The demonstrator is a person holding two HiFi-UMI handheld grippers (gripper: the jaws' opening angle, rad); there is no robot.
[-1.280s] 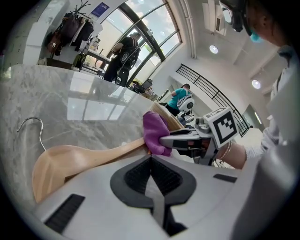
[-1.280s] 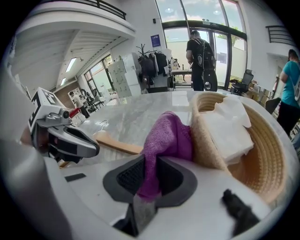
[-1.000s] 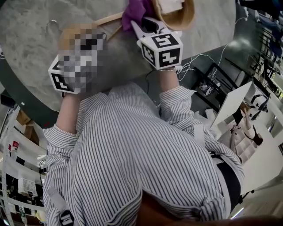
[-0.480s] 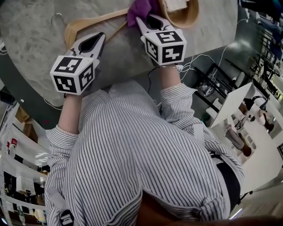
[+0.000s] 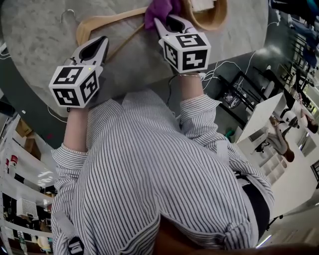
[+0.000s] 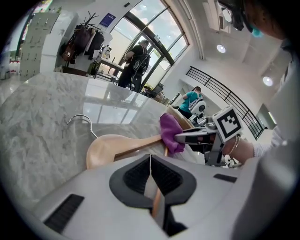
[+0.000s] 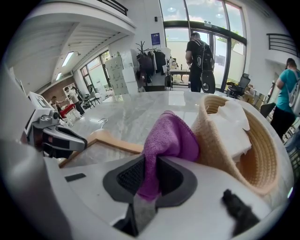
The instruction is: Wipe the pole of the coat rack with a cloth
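A light wooden hanger (image 5: 94,22) with a metal hook (image 5: 67,15) lies on the grey marble table (image 5: 35,45). My right gripper (image 5: 159,21) is shut on a purple cloth (image 5: 160,7), which hangs against the hanger's arm; in the right gripper view the cloth (image 7: 168,138) is pinched between the pads of the right gripper (image 7: 150,164). My left gripper (image 5: 101,41) hovers just left of the hanger's lower bar. In the left gripper view the left gripper (image 6: 150,158) has its pads together, and the hanger (image 6: 105,145) and the cloth (image 6: 169,131) lie ahead of it.
A straw hat (image 5: 212,17) holding white paper lies just right of the cloth, close to the right gripper. A coat rack (image 7: 150,61) hung with clothes stands far off across the room, with people near the glass doors. Cables trail on the floor by the table's edge.
My left gripper has slid a little to the left, away from the hanger's bar, still shut. The right gripper and the purple cloth have stayed in place.
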